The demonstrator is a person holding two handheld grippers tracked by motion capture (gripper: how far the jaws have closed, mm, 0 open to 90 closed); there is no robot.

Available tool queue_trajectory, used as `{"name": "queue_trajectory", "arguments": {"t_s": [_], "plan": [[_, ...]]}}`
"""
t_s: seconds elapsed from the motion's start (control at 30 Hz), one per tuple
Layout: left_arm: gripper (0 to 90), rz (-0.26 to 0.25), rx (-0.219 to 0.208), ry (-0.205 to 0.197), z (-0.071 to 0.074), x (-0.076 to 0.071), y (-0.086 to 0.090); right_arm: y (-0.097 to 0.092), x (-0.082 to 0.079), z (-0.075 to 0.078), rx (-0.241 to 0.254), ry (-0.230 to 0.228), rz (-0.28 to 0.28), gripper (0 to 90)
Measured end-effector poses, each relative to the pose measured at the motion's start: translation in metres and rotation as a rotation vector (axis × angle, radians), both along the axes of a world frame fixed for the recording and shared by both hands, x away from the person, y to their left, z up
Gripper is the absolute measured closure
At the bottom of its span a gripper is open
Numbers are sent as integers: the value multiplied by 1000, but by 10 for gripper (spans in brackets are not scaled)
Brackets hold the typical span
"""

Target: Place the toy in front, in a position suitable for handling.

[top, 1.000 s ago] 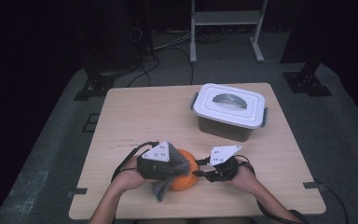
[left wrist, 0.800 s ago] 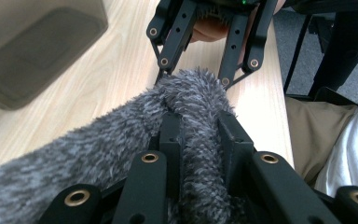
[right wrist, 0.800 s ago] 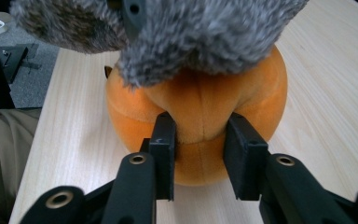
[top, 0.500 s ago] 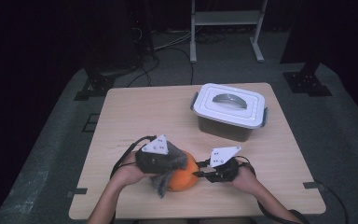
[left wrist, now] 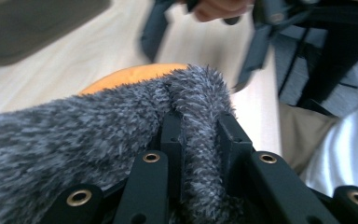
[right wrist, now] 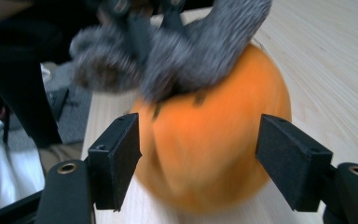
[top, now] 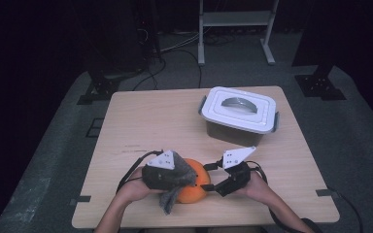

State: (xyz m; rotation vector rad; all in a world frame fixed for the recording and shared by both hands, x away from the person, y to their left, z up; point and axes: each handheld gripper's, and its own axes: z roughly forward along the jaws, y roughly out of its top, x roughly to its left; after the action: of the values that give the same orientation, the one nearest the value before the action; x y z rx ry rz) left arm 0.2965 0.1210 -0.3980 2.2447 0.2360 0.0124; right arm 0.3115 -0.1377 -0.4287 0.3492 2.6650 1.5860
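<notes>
High view: on the table [top: 141, 121], near the lidded box [top: 239, 115], an orange ball [top: 193, 188] sits under a grey cloth [left wrist: 74, 140] pinched by the left gripper [left wrist: 199, 140]; right gripper [right wrist: 198, 161], just opened, straddles it untouched — the ball may roll away.

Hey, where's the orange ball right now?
In the high view the orange ball sits on the table's near edge between both grippers, under the grey fuzzy cloth, nearer than the lidded white box.
</notes>
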Motion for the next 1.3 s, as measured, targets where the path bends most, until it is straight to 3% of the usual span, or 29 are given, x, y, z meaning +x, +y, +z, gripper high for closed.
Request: {"name": "queue_trajectory", "arguments": {"t_s": [0.07, 0.13, 0.23, 0.3, 0.37, 0.47, 0.53, 0.6, 0.67, 0.77, 0.83, 0.9, 1.0, 1.07, 1.13, 1.23, 1.3], "plan": [[752, -6, 16, -17, 2, -3, -2, 6, 1, -3, -31, -12, -8, 316], [752, 2, 1, -25, 6, -2, 3, 7, 0, -5, -41, -26, -14, 369], [750, 52, -37, -31, 13, 4, 13, 5, -2, -5, -50, -40, -13, 430], [750, 90, -33, -50, 18, 8, 20, 4, -2, -6, -50, -37, -1, 441], [750, 88, -31, -35, 16, 9, 21, 3, -3, -6, -55, -39, 5, 439], [751, 58, 13, -9, 4, 7, 14, 2, -3, -4, -53, -39, 6, 381], [751, 35, -4, 18, -3, 3, 14, 1, -3, 1, -56, -36, -5, 305], [751, 14, -13, 38, -5, -1, 16, 0, -2, 3, -40, -15, -39, 255], [751, -1, -9, 45, -5, -4, 17, 1, 1, 1, -25, 39, -40, 218], [751, -13, 11, 35, -4, -9, 16, 10, 2, -8, -43, 105, -15, 198], [750, -11, 12, 29, -3, -9, 16, 14, 2, -10, -47, 113, -18, 265], [751, -8, -10, 30, 0, -8, 18, 12, 1, -8, -58, 83, -14, 431], [750, -9, -49, 14, 11, -6, 19, 9, -1, -4, -73, 18, 2, 536], [750, 3, -65, -9, 19, -4, 19, 6, -1, 1, -89, -29, 6, 544], [749, 20, -71, -33, 27, 0, 18, 3, -2, 9, -120, -107, 23, 546], [747, 55, -52, -60, 32, 10, 14, -3, -4, 23, -154, -209, 35, 548], [747, 56, -39, -51, 30, 15, 11, -7, -3, 25, -175, -240, 39, 548]]}}
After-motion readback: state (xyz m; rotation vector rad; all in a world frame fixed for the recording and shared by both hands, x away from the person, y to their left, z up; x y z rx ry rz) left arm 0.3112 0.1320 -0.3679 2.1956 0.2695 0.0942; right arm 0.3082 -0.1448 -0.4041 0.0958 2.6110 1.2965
